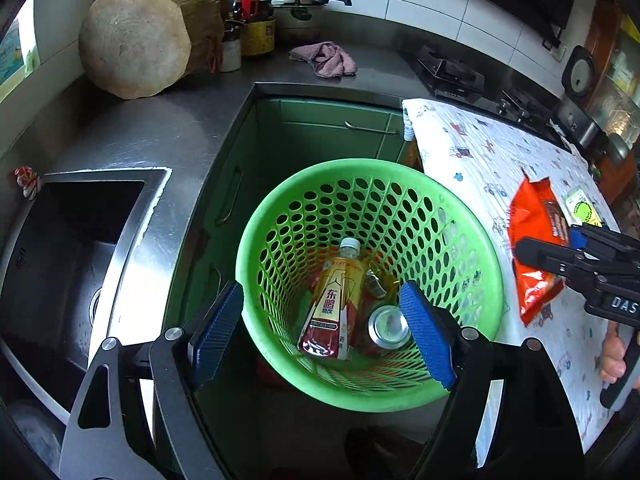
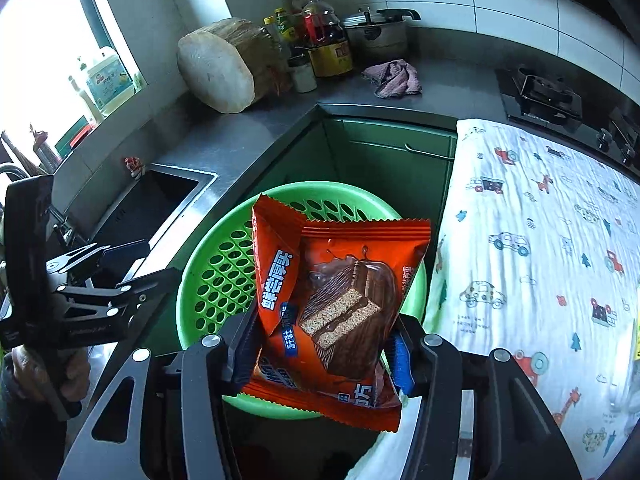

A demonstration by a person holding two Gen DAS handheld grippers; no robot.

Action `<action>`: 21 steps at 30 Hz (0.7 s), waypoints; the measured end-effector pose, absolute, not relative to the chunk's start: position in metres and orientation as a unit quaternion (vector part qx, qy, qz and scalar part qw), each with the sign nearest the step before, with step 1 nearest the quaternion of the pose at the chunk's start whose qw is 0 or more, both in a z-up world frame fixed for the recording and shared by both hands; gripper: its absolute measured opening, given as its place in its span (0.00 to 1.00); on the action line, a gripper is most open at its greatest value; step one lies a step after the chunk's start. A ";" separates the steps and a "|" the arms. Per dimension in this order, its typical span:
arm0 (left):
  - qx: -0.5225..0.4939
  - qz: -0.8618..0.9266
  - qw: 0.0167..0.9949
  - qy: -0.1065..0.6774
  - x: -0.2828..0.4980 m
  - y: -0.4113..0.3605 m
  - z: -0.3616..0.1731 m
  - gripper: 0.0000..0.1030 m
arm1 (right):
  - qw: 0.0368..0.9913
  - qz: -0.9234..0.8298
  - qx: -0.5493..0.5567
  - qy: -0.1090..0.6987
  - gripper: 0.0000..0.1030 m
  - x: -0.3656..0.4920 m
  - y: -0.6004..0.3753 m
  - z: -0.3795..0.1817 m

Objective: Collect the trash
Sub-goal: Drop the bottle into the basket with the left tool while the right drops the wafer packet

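Note:
A green perforated trash basket [image 1: 472, 240] stands on the floor between the counter and a covered table. Inside lie a yellow drink bottle [image 1: 334, 300] and a silver can [image 1: 388, 326]. My left gripper [image 1: 324, 332] is open and empty, held above the basket. My right gripper [image 2: 320, 344] is shut on an orange snack wrapper [image 2: 340, 300] and holds it over the basket's rim [image 2: 200, 272]. In the left wrist view the wrapper [image 1: 532, 248] hangs at the right over the table edge, with the right gripper [image 1: 568, 256] on it.
A steel sink [image 1: 68, 248] is set in the counter at left. A wooden chopping block [image 1: 136, 40], bottles [image 1: 252, 12], a pot [image 1: 304, 12] and a pink rag [image 1: 324, 58] sit at the back. The table's patterned cloth [image 2: 540, 248] lies at right, a small green packet [image 1: 582, 206] on it.

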State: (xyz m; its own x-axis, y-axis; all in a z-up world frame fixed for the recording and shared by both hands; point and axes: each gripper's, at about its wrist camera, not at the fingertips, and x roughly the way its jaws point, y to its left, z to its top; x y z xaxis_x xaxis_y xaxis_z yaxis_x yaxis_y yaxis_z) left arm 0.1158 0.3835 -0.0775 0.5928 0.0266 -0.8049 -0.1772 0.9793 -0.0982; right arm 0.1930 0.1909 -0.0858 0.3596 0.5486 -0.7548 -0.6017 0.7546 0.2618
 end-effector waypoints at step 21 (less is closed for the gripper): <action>-0.091 0.058 0.889 0.445 0.108 0.360 -0.076 0.85 | 0.848 0.323 -0.022 0.419 0.78 0.186 0.138 -0.083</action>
